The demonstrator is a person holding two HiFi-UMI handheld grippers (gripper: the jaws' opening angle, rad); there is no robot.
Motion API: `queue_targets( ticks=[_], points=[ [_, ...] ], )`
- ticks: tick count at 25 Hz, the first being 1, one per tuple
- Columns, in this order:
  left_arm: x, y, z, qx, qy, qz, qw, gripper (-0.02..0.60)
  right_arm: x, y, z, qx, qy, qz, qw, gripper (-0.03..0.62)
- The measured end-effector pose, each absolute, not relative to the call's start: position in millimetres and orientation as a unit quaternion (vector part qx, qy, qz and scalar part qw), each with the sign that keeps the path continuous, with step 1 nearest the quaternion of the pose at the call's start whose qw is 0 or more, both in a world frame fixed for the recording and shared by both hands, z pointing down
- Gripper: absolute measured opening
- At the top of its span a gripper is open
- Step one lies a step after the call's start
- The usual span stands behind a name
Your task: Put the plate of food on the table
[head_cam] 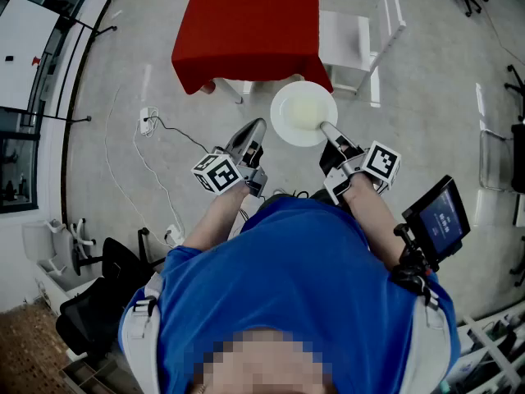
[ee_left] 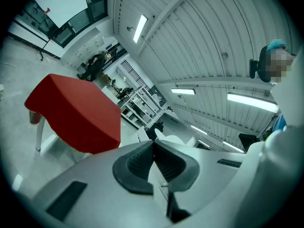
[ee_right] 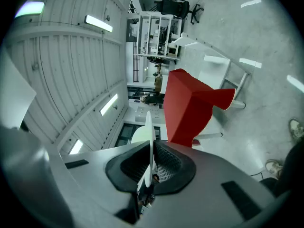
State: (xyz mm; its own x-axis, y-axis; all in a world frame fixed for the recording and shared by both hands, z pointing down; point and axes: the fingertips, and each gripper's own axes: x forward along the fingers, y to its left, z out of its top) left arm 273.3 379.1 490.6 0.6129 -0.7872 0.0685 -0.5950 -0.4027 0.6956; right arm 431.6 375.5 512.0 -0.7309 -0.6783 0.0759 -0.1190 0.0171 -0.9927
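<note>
The right gripper [head_cam: 326, 128] reaches forward and a little to the left on a bare forearm held out from a blue-shirted torso, its marker cube just behind the wrist. Its dark ribbed pads [ee_right: 168, 164] are nipped onto the near right rim of a round white plate [head_cam: 303, 113]. In the right gripper view the rim runs edge-on as a thin white line between the two pads, with only that slim gap separating them. From these fingers the plate stretches ahead and to the left, held roughly level above the pale floor, and a faint yellowish patch lies across its middle. Its far rim comes just short of the hanging near edge of a table draped in a red cloth [head_cam: 246, 23], which stands beyond the fingertips, and a white chair [head_cam: 354, 41] sits ahead and to the right of them. The left gripper [head_cam: 256, 128] is carried on the other forearm, angled forward and slightly right, its tip near the plate's left rim but not touching it. Its dark pads [ee_left: 138, 164] are pressed together along one seam with nothing between them, and the red table shows past them to the left. A dark tablet with a lit screen [head_cam: 439, 218] is mounted by the person's right elbow, well behind both pairs of fingers.
</note>
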Motion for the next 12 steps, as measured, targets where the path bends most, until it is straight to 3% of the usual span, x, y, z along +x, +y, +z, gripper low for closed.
queue_targets(
  ticks=[12],
  points=[
    [274.5,376.7,491.8,0.827,-0.419,-0.136,0.35,0.008,434.8,371.8,509.3,-0.288,0.68,-0.634,0.228,0.02]
  ],
)
